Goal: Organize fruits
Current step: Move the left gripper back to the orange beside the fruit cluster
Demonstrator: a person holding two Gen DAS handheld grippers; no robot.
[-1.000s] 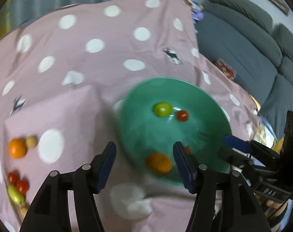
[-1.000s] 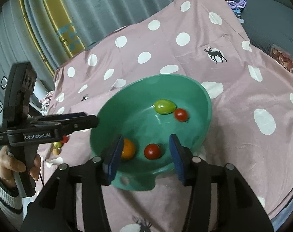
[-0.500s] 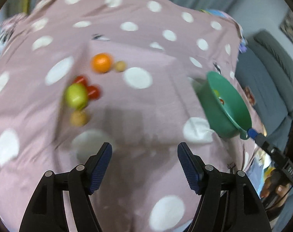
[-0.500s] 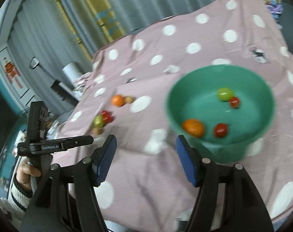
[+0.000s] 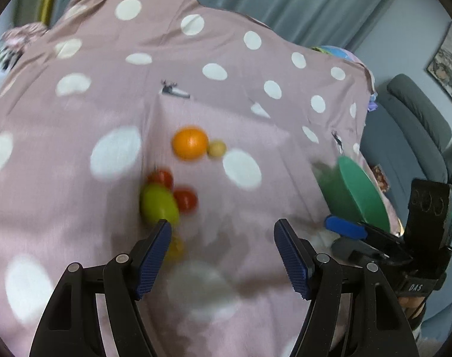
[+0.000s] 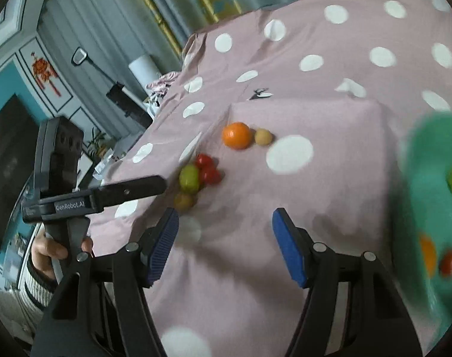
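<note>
Both sets of jaws stand released and empty, each having just been opening, as the left gripper [image 5: 221,248] and right gripper [image 6: 224,238] head for loose fruit on the spotted cloth [image 5: 77,178] covering the worktop. At 11 o'clock of the left gripper lie a green fruit [image 5: 159,205] and two red tomatoes [image 5: 185,199]; farther, at 12 o'clock, an orange [image 5: 190,142]. The green bowl [image 5: 363,196], already holding fruit, sits at 2 o'clock near the cloth's right edge. Next likely: straddle one fruit cleanly. Open cloth ahead leaves room.
</note>
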